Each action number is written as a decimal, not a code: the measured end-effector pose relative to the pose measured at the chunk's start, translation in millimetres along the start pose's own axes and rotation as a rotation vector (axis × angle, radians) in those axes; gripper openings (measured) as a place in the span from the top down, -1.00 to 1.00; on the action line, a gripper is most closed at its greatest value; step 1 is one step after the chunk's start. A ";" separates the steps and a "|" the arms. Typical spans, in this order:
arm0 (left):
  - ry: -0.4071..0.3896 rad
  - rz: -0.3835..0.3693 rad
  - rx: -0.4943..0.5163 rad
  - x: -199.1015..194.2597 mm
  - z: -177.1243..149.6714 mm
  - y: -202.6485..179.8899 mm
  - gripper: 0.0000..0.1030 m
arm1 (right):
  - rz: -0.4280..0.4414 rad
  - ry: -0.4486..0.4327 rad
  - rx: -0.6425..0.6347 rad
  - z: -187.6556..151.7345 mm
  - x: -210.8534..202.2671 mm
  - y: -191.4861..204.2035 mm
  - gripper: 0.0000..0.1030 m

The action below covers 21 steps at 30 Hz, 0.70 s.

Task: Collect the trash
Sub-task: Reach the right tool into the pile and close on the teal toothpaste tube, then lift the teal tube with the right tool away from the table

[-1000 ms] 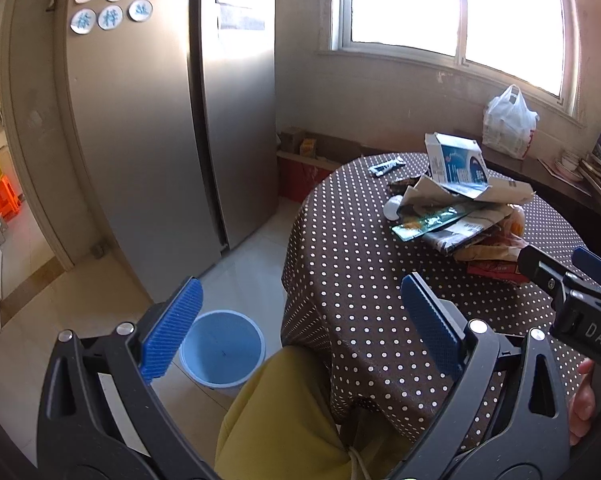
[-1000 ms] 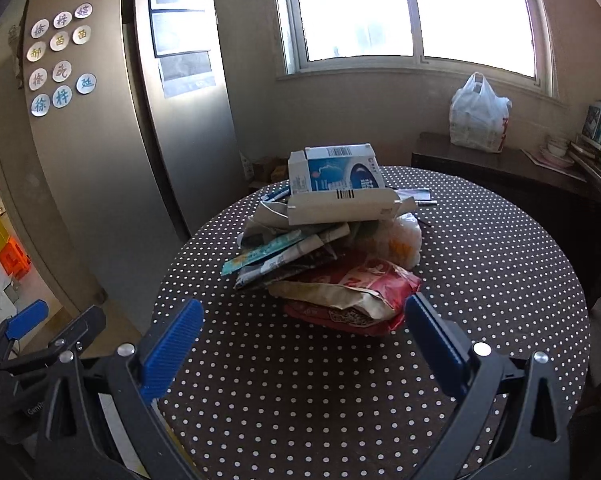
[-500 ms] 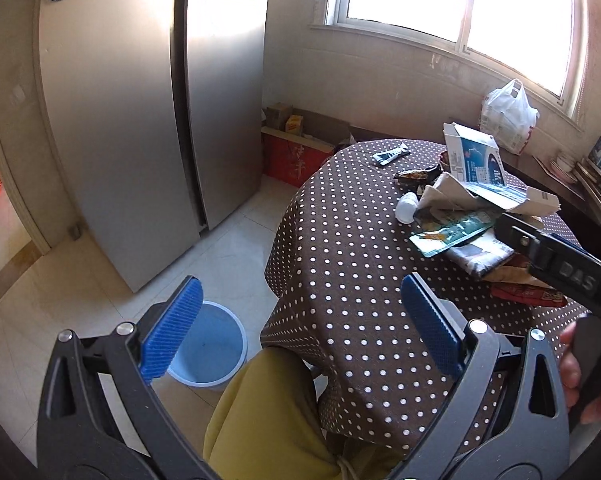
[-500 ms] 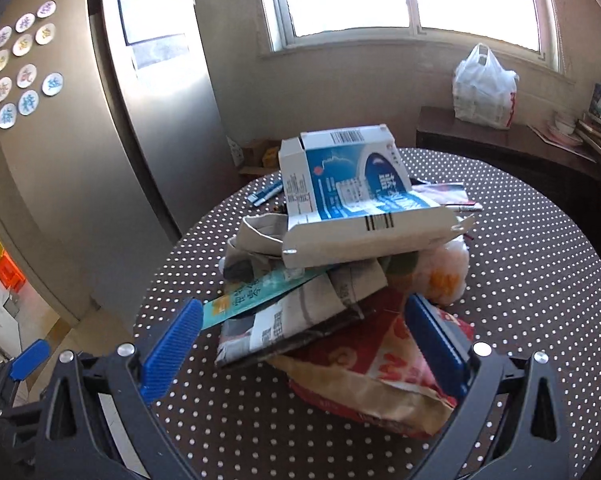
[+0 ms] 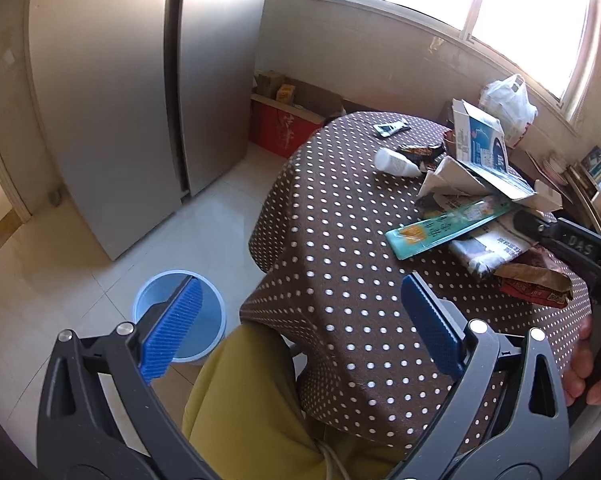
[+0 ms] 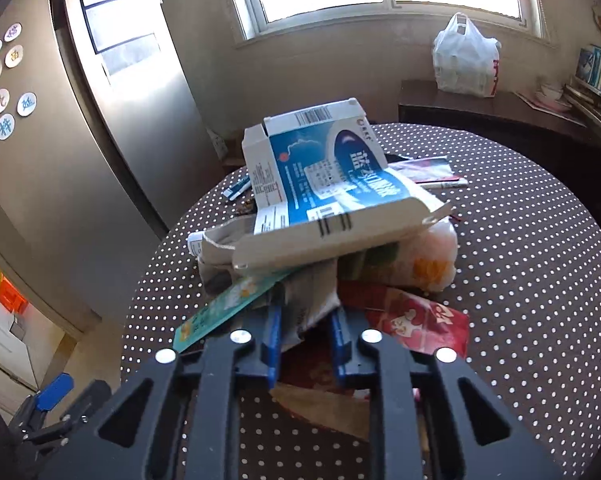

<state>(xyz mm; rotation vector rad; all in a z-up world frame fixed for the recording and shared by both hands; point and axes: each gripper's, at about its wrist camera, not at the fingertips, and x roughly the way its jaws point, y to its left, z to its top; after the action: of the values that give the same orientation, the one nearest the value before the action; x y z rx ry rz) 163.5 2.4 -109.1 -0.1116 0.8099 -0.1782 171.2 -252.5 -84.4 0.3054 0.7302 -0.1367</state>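
Note:
A pile of trash sits on the round dotted table [image 6: 540, 280]: a blue and white carton [image 6: 324, 184] on top, a folded newspaper [image 6: 312, 304], a teal packet [image 6: 224, 308], a red wrapper [image 6: 416, 320] and a clear bag [image 6: 432, 260]. My right gripper [image 6: 305, 338] is shut on the folded newspaper at the pile's near edge. My left gripper [image 5: 296, 324] is open and empty at the table's left edge, above a blue bin [image 5: 204, 312] on the floor. The pile also shows in the left wrist view [image 5: 472, 208].
A white bottle [image 5: 394, 164] and a small tube [image 5: 390, 128] lie on the table behind the pile. A steel fridge [image 5: 120, 80] stands left. A white plastic bag [image 6: 464, 60] sits on a dark sideboard [image 6: 480, 108]. My yellow-trousered leg [image 5: 252, 400] is under the table edge.
My right gripper moved forward into the pile and closed on the folded newspaper. My left gripper stayed open and swung towards the table; the bin now lies between its fingers' view.

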 end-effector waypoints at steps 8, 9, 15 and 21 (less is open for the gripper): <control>-0.037 -0.012 0.047 -11.0 -1.4 -19.5 -0.88 | 0.057 -0.040 0.054 0.3 -30.7 -10.7 0.83; -0.033 -0.016 0.050 -11.8 -0.9 -20.6 -0.88 | 0.070 -0.045 0.060 0.5 -35.0 -12.3 0.84; -0.030 -0.048 0.068 -16.9 -1.0 -30.7 -0.88 | 0.104 -0.109 0.075 3.4 -66.7 -14.9 0.89; -0.035 -0.073 0.113 -19.8 -1.4 -44.2 -0.88 | 0.085 -0.220 0.120 6.8 -98.0 -20.9 0.90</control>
<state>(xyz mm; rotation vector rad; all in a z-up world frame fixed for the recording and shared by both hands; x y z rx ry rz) 144.0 -36.9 -88.7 -0.0382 0.7602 -0.2897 98.4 -272.9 -18.3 0.4283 0.4915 -0.1314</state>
